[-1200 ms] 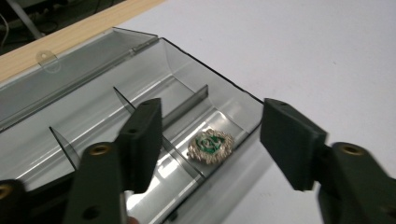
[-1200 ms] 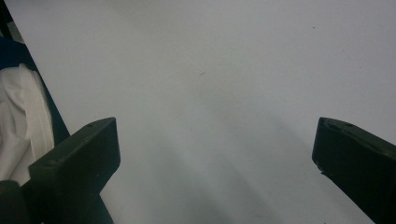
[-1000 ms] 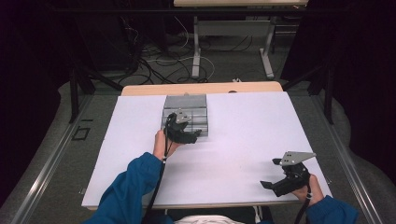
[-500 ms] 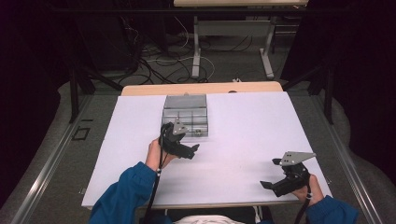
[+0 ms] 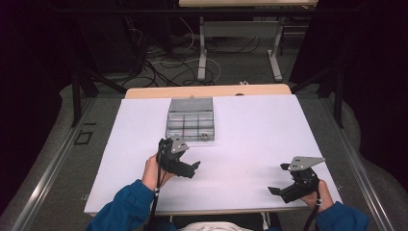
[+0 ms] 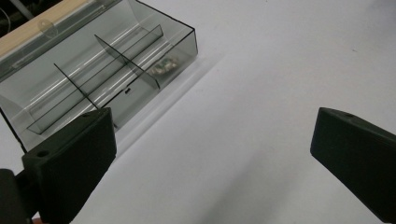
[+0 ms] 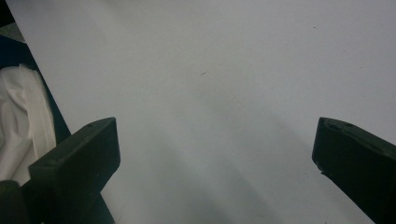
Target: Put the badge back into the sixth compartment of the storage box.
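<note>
A clear plastic organiser box (image 5: 190, 119) with dividers sits open at the far middle of the white table (image 5: 250, 130). A small object (image 5: 204, 136) lies in its near right compartment, seen also as a small greenish object (image 6: 163, 68) in the left gripper view. My left gripper (image 5: 191, 169) hovers just in front of the box (image 6: 84, 70), open, with nothing between its jaws. My right gripper (image 5: 279, 185) rests near the table's front right edge, open over bare white surface (image 7: 224, 93), empty.
The table's wooden far edge (image 5: 207, 90) shows beyond the white sheet. Behind it stand another table's legs (image 5: 202, 48) and floor cables (image 5: 163, 62). A white cloth (image 7: 21, 116) lies past the table's front edge in the right gripper view.
My left gripper has drawn back from the box toward the front of the table and turned rightward. The right gripper has stayed put.
</note>
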`<state>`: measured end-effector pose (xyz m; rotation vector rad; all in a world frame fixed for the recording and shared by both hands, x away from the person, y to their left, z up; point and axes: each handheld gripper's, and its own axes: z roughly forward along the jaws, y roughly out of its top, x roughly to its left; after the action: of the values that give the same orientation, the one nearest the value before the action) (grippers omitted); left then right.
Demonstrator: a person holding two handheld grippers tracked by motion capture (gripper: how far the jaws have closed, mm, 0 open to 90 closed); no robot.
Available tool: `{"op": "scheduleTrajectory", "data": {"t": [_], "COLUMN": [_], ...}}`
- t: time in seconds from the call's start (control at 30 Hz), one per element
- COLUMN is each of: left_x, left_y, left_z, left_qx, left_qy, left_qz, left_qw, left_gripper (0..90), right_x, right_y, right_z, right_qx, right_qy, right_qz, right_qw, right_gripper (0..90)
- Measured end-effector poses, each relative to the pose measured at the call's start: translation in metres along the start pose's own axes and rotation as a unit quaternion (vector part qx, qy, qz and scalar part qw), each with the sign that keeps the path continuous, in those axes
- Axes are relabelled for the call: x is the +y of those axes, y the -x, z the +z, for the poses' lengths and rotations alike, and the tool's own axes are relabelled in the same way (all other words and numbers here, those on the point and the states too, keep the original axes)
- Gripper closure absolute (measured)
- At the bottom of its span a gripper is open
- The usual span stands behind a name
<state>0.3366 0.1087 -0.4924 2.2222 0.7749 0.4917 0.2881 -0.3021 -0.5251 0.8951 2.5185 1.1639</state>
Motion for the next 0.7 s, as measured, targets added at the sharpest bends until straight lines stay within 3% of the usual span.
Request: {"op": "scheduleTrajectory", "data": {"t": [0.1,0.57,0.7], "left_x": [-0.005,-0.033,-0.04], "left_y": [0.001,0.01,0.012], "left_z": [-0.006,-0.023,-0.024], "left_qx": [0.003,0.01,0.011], "left_qy": [-0.002,-0.01,-0.019], "left_qz": [0.005,-0.008,0.002], "left_qw": [1.0,0.9999,0.9998], "left_gripper": [0.4,0.4,0.1], "right_x": [0.0,0.0,0.0], "right_y": [0.0,0.0,0.0], "right_z": [0.0,0.001,0.001], "right_qx": [0.0,-0.002,0.001], "right_qy": [0.0,0.0,-0.004], "right_qz": [0.0,-0.001,0.0], "right_qw": [1.0,1.0,1.0], "right_gripper": [0.7,0.8,0.7]}}
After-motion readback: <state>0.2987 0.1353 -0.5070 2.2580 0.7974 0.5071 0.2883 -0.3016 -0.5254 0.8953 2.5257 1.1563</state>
